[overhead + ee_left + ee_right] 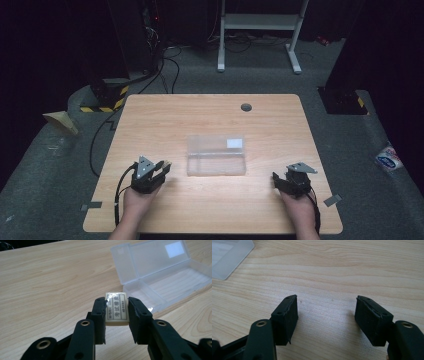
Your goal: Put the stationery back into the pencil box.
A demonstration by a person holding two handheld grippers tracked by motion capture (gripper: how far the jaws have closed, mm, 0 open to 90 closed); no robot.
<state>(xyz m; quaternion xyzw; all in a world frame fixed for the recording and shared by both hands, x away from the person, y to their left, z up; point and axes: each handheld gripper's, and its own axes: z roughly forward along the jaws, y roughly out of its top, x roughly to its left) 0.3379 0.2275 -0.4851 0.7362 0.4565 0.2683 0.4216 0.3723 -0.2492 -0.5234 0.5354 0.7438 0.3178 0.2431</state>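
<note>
A clear plastic case (pixel 216 155) lies open in the middle of the wooden table (pixel 200 115), its lid flat toward the far side with a white label (pixel 234 143). In the left gripper view the case (pixel 160 272) sits ahead and to the right. My left gripper (pixel 116 308) is shut on a small cream eraser (pixel 116 308) with black printed characters, held just left of the case (pixel 162 169). My right gripper (pixel 327 315) is open with nothing between its jaws, low over bare wood right of the case (pixel 289 180); a corner of the case (pixel 229 257) shows at top left.
A round cable hole (pixel 246 107) sits near the table's far edge. Grey tape tabs (pixel 91 205) mark the front corners. A white stand's frame (pixel 260 30) and cables lie on the floor beyond the table. A packet (pixel 389 159) lies on the floor at right.
</note>
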